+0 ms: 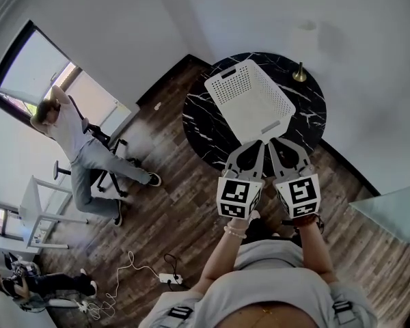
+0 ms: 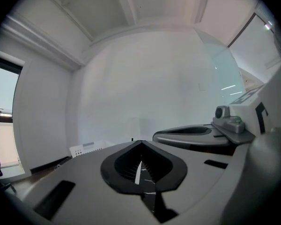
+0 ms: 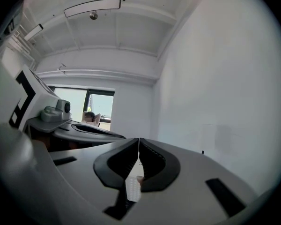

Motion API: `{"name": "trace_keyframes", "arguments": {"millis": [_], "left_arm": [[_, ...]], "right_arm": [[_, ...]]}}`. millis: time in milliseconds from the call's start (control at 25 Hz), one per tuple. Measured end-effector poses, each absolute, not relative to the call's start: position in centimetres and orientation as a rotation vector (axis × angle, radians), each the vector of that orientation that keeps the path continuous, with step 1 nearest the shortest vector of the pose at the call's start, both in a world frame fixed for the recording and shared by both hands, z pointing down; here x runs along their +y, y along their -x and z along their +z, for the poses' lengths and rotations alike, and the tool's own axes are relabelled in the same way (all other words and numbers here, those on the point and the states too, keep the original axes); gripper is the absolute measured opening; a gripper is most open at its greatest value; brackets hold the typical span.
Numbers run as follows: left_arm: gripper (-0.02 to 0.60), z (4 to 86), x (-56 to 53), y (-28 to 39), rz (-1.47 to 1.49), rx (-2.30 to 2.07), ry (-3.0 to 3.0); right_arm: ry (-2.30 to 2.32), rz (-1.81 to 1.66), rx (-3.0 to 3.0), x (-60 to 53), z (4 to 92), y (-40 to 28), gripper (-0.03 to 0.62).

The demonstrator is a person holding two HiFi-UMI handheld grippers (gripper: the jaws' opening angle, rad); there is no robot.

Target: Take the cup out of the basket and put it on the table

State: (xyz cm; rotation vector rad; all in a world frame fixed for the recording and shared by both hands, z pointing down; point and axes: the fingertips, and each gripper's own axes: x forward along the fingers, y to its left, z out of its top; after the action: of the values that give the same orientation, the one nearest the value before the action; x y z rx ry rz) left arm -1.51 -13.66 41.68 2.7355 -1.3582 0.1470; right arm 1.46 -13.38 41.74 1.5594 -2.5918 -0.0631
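Two grippers: left gripper and right gripper, we're holding them side by side
jaws: pressed together on both, empty
basket: white, on our marble desk

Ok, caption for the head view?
Both shut, left gripper and right gripper hover by the white basket on the black table.

A round black marble table carries a white basket and a small brass object

Grey left gripper and right gripper, 2 black-and-white marker cubes
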Motion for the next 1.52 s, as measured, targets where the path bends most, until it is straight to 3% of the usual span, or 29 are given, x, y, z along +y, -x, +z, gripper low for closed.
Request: {"name": "trace_keyframes", "arguments": {"millis": [1520], "left_arm": [[0.006,45.5,-26.6,7.9,0.228,-1.298,-2.665]], "right_arm": [[-1.585,0.074,-2.520,-26.7,45.0,3.6,0.009]]}}
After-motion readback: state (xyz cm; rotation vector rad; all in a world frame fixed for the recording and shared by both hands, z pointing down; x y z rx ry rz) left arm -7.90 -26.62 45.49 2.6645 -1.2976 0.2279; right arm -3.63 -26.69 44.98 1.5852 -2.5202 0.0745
